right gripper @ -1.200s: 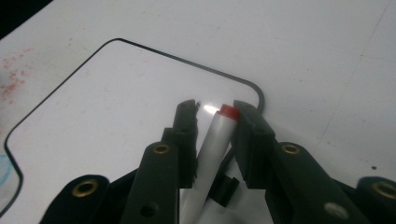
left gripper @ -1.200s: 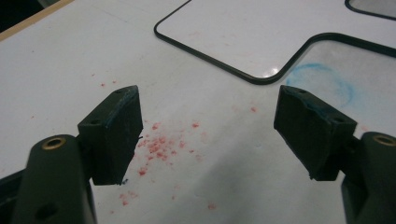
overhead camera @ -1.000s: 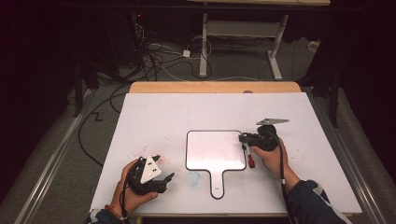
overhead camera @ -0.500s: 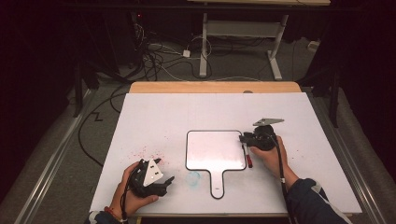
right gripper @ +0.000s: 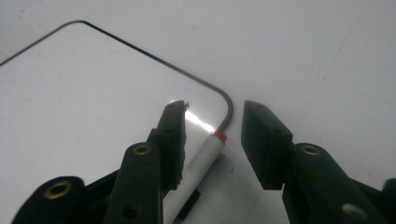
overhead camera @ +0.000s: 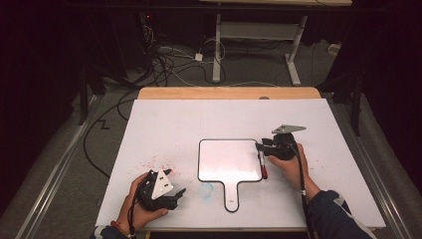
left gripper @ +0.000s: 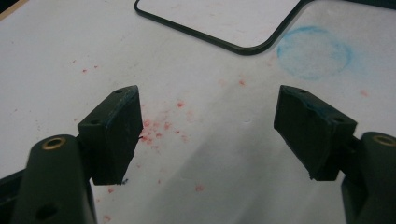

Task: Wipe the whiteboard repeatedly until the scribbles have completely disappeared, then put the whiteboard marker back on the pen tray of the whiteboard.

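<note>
A white paddle-shaped board point(overhead camera: 226, 159) with a black rim lies flat mid-table, handle toward the front edge. A white marker point(overhead camera: 262, 167) with a red end rests along its right rim. My right gripper point(overhead camera: 260, 144) hovers low over that rim. In the right gripper view its jaws point(right gripper: 212, 135) have just been opening. The marker point(right gripper: 205, 154) lies between them on the board point(right gripper: 93, 93), close to the left pad and apart from the right one. My left gripper point(overhead camera: 176, 181) rests at the front left, open point(left gripper: 210, 135), with bare table between its pads.
Red specks point(left gripper: 154, 128) and a round blue smudge point(left gripper: 314, 51) mark the white table point(overhead camera: 199, 119) near the board's front left corner point(left gripper: 224, 18). A wooden strip point(overhead camera: 229, 93) edges the far side. Cables lie on the floor point(overhead camera: 164, 59) beyond.
The right gripper's jaws have spread apart around the marker. The left gripper has rolled a little, so its grey plate now faces up. Neither hand has shifted place.
</note>
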### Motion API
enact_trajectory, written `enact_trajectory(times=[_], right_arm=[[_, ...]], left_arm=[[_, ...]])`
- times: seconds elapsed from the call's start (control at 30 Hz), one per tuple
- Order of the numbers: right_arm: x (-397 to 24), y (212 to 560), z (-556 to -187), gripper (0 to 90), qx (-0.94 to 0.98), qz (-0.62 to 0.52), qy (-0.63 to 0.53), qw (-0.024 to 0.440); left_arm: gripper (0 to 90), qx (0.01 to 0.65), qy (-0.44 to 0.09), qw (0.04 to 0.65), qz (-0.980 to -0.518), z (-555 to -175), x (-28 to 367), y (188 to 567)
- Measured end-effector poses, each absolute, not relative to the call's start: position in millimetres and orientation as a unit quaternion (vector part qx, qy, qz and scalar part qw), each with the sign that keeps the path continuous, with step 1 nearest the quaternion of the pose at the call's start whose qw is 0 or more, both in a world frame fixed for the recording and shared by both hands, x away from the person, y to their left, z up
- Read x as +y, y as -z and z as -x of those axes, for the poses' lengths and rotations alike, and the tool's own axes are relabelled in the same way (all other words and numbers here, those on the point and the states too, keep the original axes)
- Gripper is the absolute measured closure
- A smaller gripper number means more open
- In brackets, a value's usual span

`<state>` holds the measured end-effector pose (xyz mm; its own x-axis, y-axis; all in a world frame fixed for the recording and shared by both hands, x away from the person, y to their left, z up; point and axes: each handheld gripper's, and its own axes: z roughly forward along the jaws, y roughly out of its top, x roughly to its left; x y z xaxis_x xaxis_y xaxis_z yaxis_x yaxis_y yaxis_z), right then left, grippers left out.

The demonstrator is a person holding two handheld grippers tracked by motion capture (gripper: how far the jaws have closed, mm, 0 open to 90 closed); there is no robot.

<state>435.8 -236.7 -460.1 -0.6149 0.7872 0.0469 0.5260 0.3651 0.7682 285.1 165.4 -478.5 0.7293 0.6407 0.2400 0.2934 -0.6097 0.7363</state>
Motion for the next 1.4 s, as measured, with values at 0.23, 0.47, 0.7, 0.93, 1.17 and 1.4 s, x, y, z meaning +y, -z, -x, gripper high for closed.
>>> enact_trajectory(times=[0.23, 0.47, 0.7, 0.93, 1.17, 1.4], right_arm=[[-237.7, 439.1, -423.9, 52.7, 0.81, -0.365, -0.411, 0.206], [-238.0, 419.5, -409.7, 38.8, 0.812, -0.32, -0.421, 0.248], [-238.9, 409.7, -398.3, 30.9, 0.807, -0.307, -0.426, 0.271], [-250.6, 403.2, -375.8, 30.7, 0.799, -0.288, -0.435, 0.298], [-272.2, 400.8, -346.9, 26.6, 0.792, -0.266, -0.443, 0.325], [-287.2, 410.1, -323.2, 25.5, 0.789, -0.269, -0.429, 0.347]], left_arm=[[23.0, 0.296, -0.233, 0.382, -0.844, -280.8, 161.9, 482.6], [23.0, 0.285, -0.242, 0.371, -0.85, -286.9, 164.9, 479.7], [22.6, 0.275, -0.251, 0.361, -0.855, -289.7, 168.0, 477.9], [22.3, 0.278, -0.25, 0.364, -0.853, -292.5, 168.1, 477.5], [22.3, 0.276, -0.255, 0.365, -0.852, -294.7, 167.0, 474.9], [21.6, 0.284, -0.259, 0.356, -0.852, -293.1, 168.3, 475.1]])
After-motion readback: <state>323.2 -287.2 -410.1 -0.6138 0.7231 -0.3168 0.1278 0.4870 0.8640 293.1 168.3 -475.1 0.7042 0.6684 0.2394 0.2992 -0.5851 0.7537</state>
